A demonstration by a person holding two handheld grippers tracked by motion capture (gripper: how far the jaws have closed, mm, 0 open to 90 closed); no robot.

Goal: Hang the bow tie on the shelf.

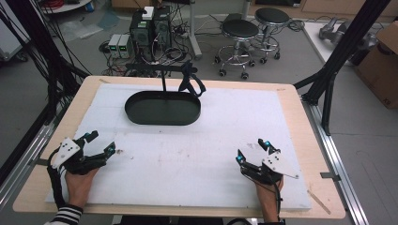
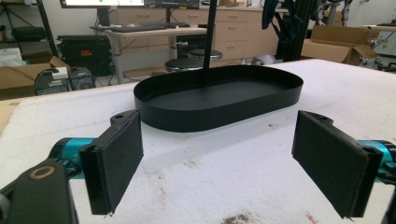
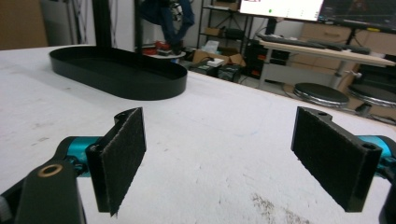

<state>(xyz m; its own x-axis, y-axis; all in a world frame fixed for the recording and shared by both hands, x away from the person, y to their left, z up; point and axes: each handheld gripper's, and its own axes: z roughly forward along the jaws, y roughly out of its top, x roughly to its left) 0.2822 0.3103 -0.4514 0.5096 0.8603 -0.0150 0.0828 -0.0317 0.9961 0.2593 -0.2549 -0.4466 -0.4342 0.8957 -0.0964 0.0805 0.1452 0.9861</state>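
A black oval tray with a low wall rests on the white mat at the far middle, seen also as the tray in the left gripper view and the tray in the right gripper view. A thin black post rises from it. My left gripper lies low at the near left, open, nothing between its pads. My right gripper sits at the near right, open too, its pads wide apart over bare mat.
The white mat covers a wooden table. A black strap hangs from the frame behind the tray. Stools, computers and cables stand on the floor beyond. Black frame legs flank the table's right side.
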